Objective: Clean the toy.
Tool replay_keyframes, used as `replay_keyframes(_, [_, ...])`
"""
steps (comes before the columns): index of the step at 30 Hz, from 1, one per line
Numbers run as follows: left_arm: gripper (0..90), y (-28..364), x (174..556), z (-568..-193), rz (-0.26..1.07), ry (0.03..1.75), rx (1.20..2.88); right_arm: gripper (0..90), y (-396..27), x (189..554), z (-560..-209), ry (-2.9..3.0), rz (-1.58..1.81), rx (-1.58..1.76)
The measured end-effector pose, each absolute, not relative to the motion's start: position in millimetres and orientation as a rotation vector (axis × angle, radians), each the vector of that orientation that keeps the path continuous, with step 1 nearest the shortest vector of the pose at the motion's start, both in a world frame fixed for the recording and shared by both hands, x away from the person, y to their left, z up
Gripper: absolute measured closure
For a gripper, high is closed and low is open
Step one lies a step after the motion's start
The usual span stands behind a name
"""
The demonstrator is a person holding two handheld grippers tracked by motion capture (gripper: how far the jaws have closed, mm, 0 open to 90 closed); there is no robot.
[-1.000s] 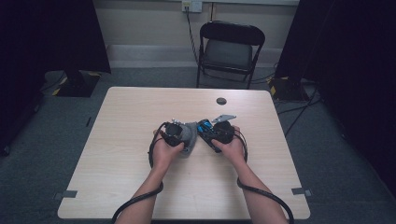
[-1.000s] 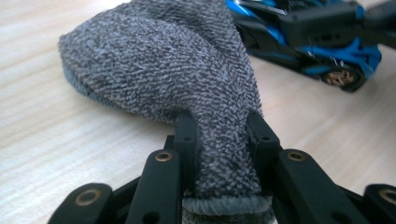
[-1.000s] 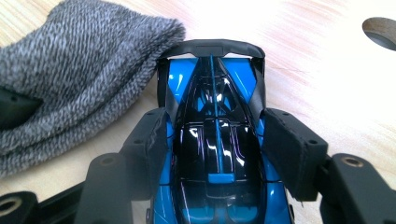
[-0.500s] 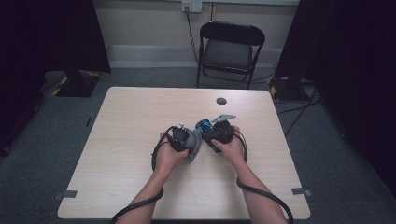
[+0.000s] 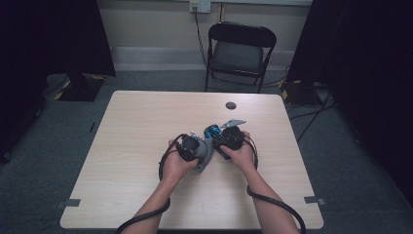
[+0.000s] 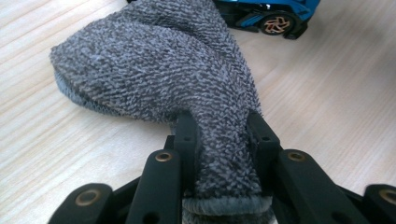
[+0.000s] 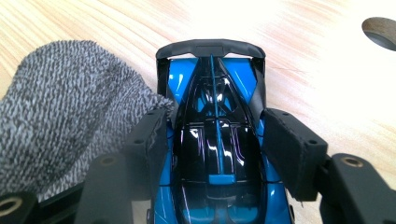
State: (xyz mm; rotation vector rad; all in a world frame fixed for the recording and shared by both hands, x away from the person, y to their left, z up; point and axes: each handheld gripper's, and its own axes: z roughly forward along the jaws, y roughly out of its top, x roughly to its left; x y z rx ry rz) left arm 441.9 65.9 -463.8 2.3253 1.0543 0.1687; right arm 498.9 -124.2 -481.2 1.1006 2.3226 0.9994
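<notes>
A person is sitting at the near side of a pale wooden tabletop, and both forearms are reaching in toward its middle, where the two hands are working close together. The left gripper is pinching a grey knitted cloth: its fingers are closing tightly on a bunched neck of the fabric, while the rest of the cloth is spreading out ahead of them and lying on the wood. In the high view the cloth is sitting between the two hands, just left of the car. The right gripper is gripping a small blue and black toy car from above, with its fingers standing about half open and pressing on the car's two sides; the car is pointing away from the camera and resting on the tabletop near its centre. In the right gripper view the cloth is lying just beside the car, touching its left flank. In the left gripper view the car is lying beyond the cloth. A black folding chair is standing beyond the far edge, and a round cable hole is showing in the tabletop near that edge.
</notes>
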Motion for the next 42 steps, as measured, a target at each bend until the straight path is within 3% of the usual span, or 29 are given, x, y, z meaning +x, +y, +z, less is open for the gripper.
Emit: replay_keyframes(42, [70.7, 30.3, 389.7, -455.6, 0.035, 0.731, 2.356, 40.8, -123.8, 500.2, -480.3, 2.333, 0.991, 1.099])
